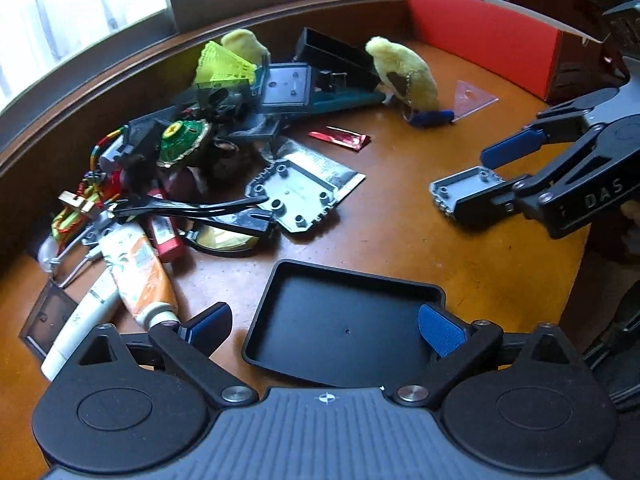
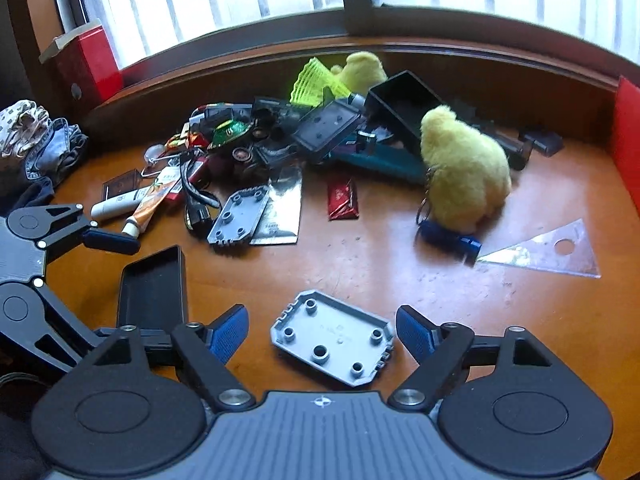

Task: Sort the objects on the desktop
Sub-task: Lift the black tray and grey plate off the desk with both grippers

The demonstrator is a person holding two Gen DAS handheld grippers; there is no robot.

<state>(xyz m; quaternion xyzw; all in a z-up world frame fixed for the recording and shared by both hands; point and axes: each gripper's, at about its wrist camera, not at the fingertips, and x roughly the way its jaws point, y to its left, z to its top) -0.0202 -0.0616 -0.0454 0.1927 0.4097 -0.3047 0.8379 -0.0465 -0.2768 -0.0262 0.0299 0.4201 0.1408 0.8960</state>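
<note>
Home; cluttered desk [image 2: 400,272]; window [image 2: 240,4]

left wrist: low, close over black tray [image 1: 340,320] | right wrist: right of tray [image 2: 154,284] | both face window; share clutter pile [image 1: 192,152]

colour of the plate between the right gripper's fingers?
Grey. The plate lies on the table, clearest in the right wrist view, between the open right gripper.

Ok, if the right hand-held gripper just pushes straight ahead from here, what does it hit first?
The grey plate, lying flat on the table between the open fingers of the right hand-held gripper. Past it the table looks bare up to the red packet, though depth is hard to judge.
</note>
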